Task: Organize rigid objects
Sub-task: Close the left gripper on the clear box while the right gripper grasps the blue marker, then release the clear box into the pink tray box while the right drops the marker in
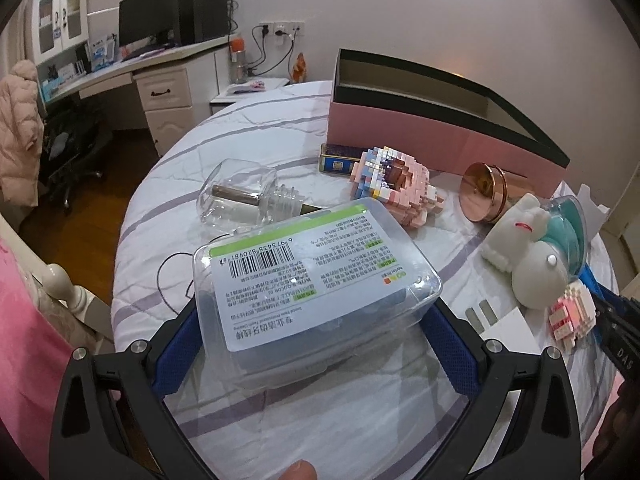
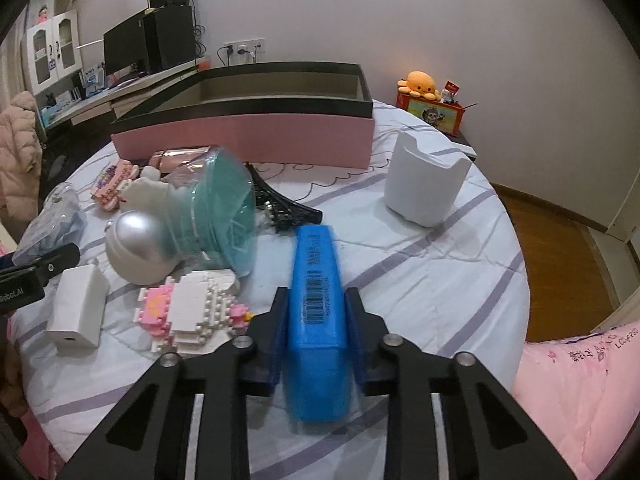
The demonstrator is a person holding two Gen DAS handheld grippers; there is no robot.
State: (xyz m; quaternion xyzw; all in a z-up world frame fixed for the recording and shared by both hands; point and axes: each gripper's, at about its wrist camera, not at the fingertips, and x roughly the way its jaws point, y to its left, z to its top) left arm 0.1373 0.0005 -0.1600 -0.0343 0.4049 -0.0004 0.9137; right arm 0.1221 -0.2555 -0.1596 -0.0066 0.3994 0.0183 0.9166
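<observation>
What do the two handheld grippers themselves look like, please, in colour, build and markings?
Both the left gripper and right gripper have black skeletal frames with triangular cut-outs, silver pivot bolts and blue textured pads. No cables show. White lettering marks the bodies.

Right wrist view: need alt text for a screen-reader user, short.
The right gripper clamps a blue box with a barcode, held above a round table with a striped white cloth. Ahead lie a white block figure, a white charger, a snow globe on its side, a white cup and an open pink storage box.
</observation>
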